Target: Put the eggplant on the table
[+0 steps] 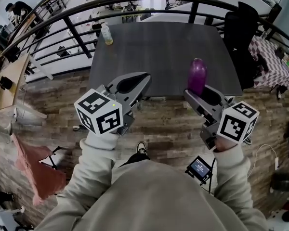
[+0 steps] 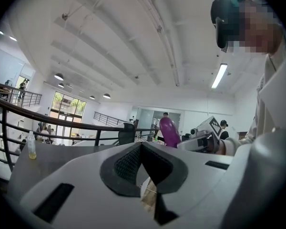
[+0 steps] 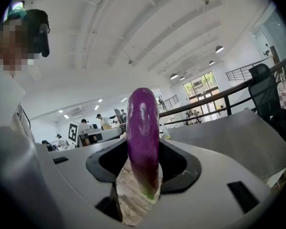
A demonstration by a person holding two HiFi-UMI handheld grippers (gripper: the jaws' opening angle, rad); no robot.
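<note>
Left gripper [image 1: 143, 79] fingers closed on nothing, right gripper [image 1: 196, 94] fingers clamped on the eggplant [image 1: 197, 75], which is upright and held off the surface by the near edge of the dark worktop [image 1: 159, 47], bottle [image 1: 106, 34] at far-left corner.

The worktop [image 1: 159, 57] ahead of you is bare across its middle and near edge, so either gripper can go straight in. The only thing on it is a bottle [image 1: 107, 34] at the far left corner. The railing [image 1: 135, 1] curves round the far side and both flanks. A black chair [image 1: 241, 37] stands at the far right corner. Your left gripper [image 1: 145, 79] and right gripper [image 1: 196, 92] sit well apart, with open floor [image 1: 164, 124] between.
</note>
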